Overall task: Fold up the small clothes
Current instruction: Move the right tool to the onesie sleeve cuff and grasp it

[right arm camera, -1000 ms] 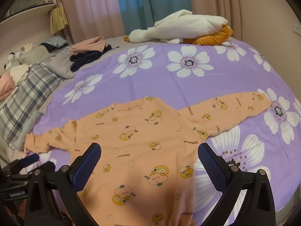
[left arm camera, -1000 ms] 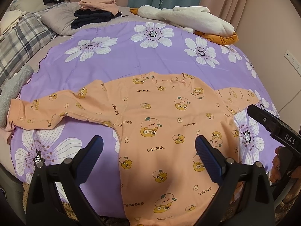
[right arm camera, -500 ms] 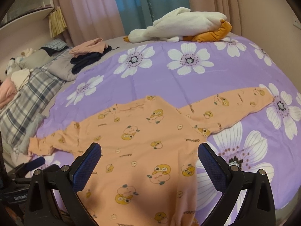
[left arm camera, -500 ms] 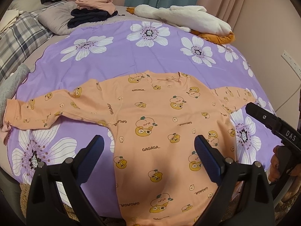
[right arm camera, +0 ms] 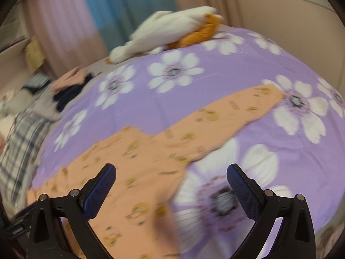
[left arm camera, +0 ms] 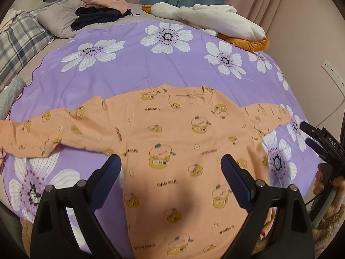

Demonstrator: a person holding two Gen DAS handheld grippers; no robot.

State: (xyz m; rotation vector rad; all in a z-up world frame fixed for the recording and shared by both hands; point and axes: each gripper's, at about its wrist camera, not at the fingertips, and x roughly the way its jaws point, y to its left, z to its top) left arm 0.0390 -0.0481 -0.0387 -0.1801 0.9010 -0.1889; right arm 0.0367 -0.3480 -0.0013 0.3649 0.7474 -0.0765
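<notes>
Flat on the purple flowered bed cover [left arm camera: 129, 75] lies an orange printed shirt [left arm camera: 172, 138], both sleeves spread out sideways. Above its lower body the left hand-held gripper [left arm camera: 170, 168] hangs with jaws wide apart, gripping nothing. Over the shirt's right edge, the right hand-held gripper [right arm camera: 171, 177] is likewise wide and empty; its view is blurred. A white plush toy [left arm camera: 215, 19] lies at the bed's far side.
</notes>
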